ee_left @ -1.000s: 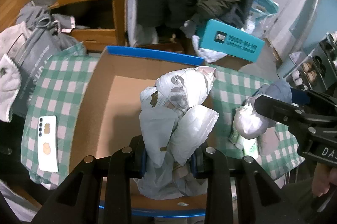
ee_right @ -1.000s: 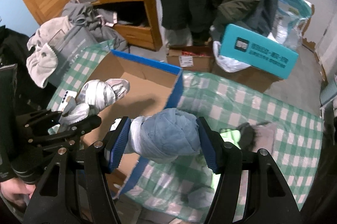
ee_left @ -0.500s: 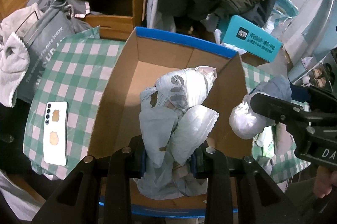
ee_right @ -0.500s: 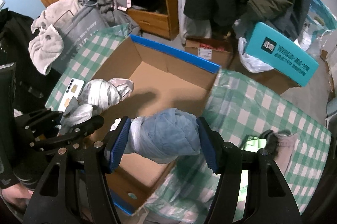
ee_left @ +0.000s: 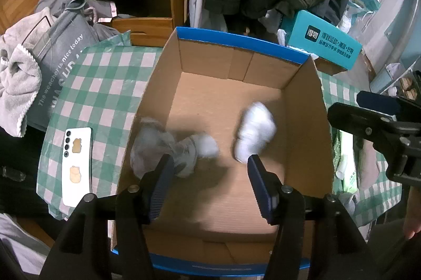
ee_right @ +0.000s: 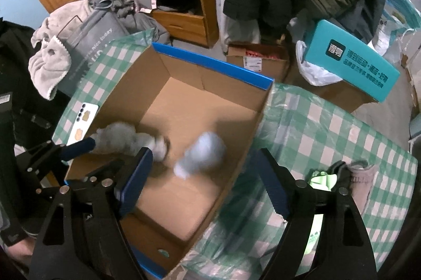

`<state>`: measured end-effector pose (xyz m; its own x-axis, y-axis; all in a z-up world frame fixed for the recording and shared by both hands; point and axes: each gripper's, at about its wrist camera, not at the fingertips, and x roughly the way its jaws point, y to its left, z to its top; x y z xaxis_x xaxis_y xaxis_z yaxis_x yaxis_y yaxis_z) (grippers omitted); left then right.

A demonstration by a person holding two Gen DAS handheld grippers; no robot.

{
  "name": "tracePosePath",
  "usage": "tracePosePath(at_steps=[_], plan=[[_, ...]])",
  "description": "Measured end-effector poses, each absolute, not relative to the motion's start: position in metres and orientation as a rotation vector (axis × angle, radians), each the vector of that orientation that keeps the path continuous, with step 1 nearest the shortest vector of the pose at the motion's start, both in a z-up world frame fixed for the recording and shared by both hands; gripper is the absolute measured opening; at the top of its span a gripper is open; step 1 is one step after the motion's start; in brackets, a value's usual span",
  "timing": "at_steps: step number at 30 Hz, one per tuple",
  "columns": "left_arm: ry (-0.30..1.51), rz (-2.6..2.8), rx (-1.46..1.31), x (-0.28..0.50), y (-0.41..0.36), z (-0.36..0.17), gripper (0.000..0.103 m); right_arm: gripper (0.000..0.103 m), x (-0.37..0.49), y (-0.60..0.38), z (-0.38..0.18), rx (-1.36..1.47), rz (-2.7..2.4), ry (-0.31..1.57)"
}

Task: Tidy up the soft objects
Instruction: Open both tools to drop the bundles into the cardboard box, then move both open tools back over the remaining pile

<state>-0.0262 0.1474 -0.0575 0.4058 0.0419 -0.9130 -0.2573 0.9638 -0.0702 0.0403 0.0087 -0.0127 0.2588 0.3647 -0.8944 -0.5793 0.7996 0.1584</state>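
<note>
While tongs (ee_left: pixel 210 169) open, bundles (ee_left: pixel 254 134) inside box (ee_left: pixel 302 106).

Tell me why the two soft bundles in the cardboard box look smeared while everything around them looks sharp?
Left wrist view: the grey bundle and the white bundle are motion-blurred, while the cardboard box and the phone stay crisp. Right wrist view: the same two bundles smear inside the box, and straight edges bow from the fisheye lens. Both grippers' jaws are opening with nothing between them.

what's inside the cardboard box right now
Inside the cardboard box are two blurred soft bundles: a grey one by the left wall and a pale blue-white one further right. The left gripper's fingers hide part of the near floor.
</note>
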Motion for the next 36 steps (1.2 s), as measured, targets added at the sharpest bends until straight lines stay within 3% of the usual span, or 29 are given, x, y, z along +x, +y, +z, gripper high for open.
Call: tracePosePath(at_steps=[12, 36], plan=[[1.139, 0.155, -0.209, -0.021, 0.125, -0.051, 0.067, 0.081, 0.037, -0.028, -0.008, -0.232, 0.594, 1.119], [1.154, 0.064, -0.155, 0.002, 0.052, -0.048, 0.068, 0.081, 0.055, -0.135, -0.019, -0.161, 0.458, 1.128]])
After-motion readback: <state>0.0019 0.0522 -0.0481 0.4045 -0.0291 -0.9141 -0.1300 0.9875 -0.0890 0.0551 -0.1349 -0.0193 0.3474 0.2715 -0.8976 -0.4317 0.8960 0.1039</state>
